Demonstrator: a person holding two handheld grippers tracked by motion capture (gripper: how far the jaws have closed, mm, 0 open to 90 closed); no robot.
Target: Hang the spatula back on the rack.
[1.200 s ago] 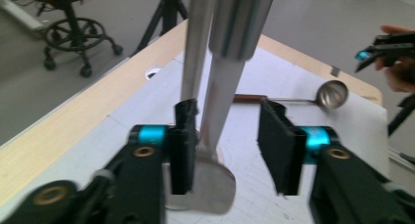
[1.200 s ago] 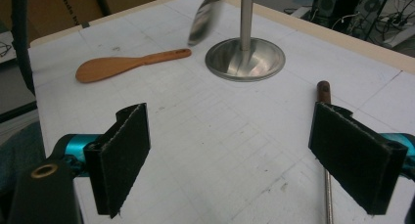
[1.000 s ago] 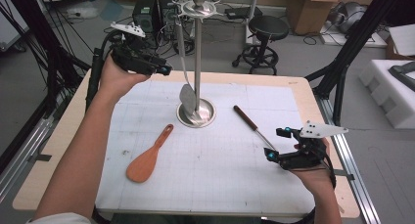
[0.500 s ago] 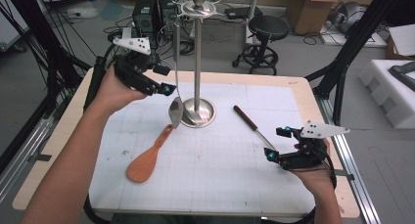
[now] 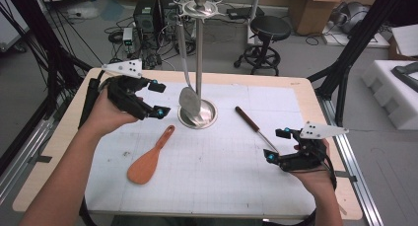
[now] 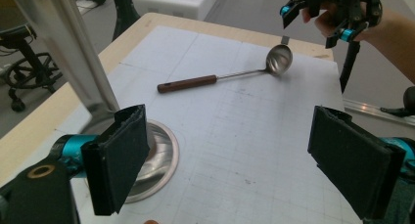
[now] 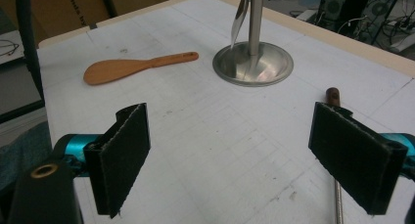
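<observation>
The left gripper (image 5: 158, 98) hovers over the white mat (image 5: 217, 176) just left of the steel stand (image 5: 199, 58), its jaws wide apart with nothing between them; they have just been opening. In the left gripper view the pads (image 6: 120, 160) frame bare mat and the edge of the stand's round base (image 6: 159, 150). A steel spatula (image 5: 188, 95) hangs from the stand's top hook, its blade low beside the post and over the base, clear of the left gripper. A wooden spatula (image 5: 148, 159) lies flat on the mat in front of the left gripper, handle pointing toward the stand. On the right side of the mat lies a ladle (image 5: 254, 128) with a dark wooden handle; in the left gripper view its bowl (image 6: 279, 60) sits right by the right gripper (image 5: 278, 146). The right gripper rests near the mat's front right corner, jaws wide apart and empty, with the ladle's handle (image 7: 334, 98) just behind its right pad (image 7: 355, 158).
</observation>
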